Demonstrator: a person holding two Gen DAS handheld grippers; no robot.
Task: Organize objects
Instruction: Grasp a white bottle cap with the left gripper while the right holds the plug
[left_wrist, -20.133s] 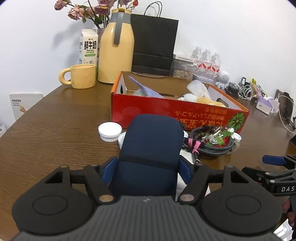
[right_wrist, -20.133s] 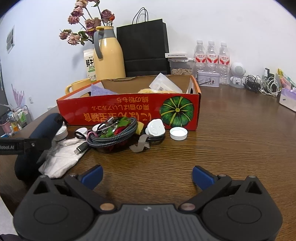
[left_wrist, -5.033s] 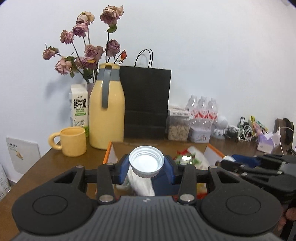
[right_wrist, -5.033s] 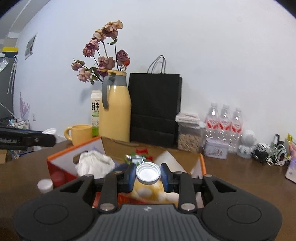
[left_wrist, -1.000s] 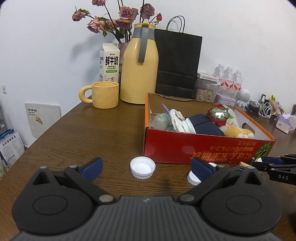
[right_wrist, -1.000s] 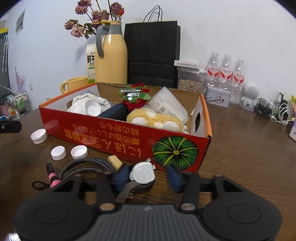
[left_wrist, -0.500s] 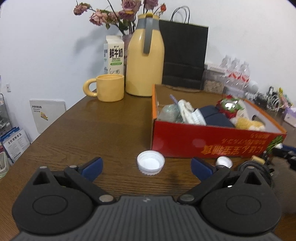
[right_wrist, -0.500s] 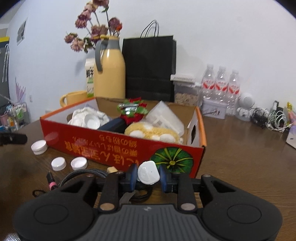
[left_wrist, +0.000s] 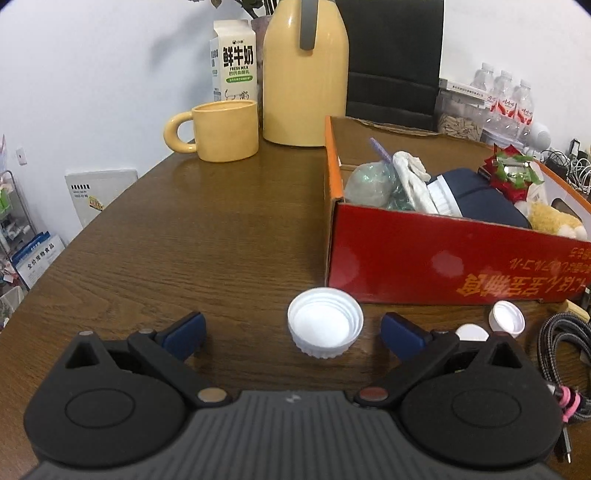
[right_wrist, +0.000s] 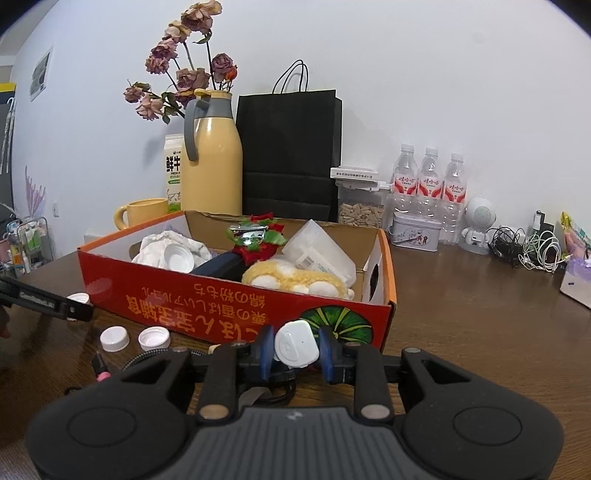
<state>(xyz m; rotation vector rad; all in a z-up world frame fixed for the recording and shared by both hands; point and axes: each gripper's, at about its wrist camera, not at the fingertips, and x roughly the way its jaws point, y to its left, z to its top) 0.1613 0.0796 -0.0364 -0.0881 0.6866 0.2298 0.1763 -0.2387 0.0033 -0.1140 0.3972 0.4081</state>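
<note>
since a second ago your right gripper (right_wrist: 296, 353) has come up off the table with the white rounded plastic charger plug (right_wrist: 296, 348), its jaws having just been closing onto it, and your left gripper (left_wrist: 291, 331) has come in lower over the large white ribbed plastic cap (left_wrist: 325, 326).

your right gripper's blue pads are clamped on the plug's two sides. the plug sits tilted, its broad flat face turned toward the camera and its long axis leaning up to the left. a dark cable hangs from under it. it is held just in front of the red cardboard box (right_wrist: 236, 306) with the green pumpkin print.

your left gripper's jaws stand wide apart. the large cap lies on the brown wooden table (left_wrist: 207, 229) between the blue fingertips (left_wrist: 184, 330), touching neither, open side up. it sits just in front of the box's near corner.

two small white bottle caps (left_wrist: 506, 317) lie to its right, near the box wall, beside a coiled black braided cable (left_wrist: 561, 350). inside the box you have a white cloth, a dark blue pouch (left_wrist: 480, 195), a yellow plush toy (right_wrist: 295, 278) and a red and green ornament. behind the box stand a yellow mug (left_wrist: 225, 131), a yellow thermos jug and a milk carton.
</note>
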